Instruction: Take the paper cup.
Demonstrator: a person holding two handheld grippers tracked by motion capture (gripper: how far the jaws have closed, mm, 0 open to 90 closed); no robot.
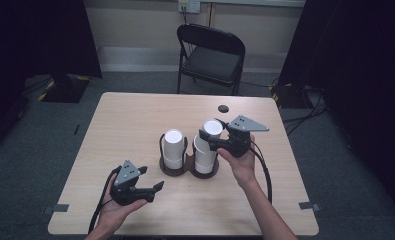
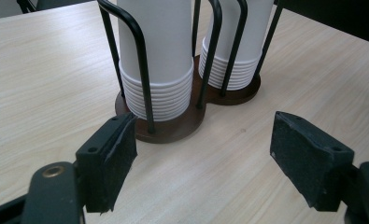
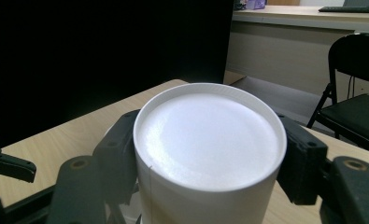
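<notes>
Item: we note the right gripper (image 1: 211, 136) clenched around the top cup (image 1: 212, 128), its long axis upright, directly above the right stack (image 1: 205, 159); the left gripper (image 1: 152, 178) stands released, farther off.

A recording lab: black curtains (image 1: 40, 35) flank a lone table (image 1: 135, 115), folding chair (image 1: 211, 55) behind.

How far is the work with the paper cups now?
Done: two upside-down stacks sit in the wire holder on the table. In hand: the right gripper clamps the top cup of the right stack. Left: lifting it clear; the left gripper waits open, apart from the left stack.
</notes>
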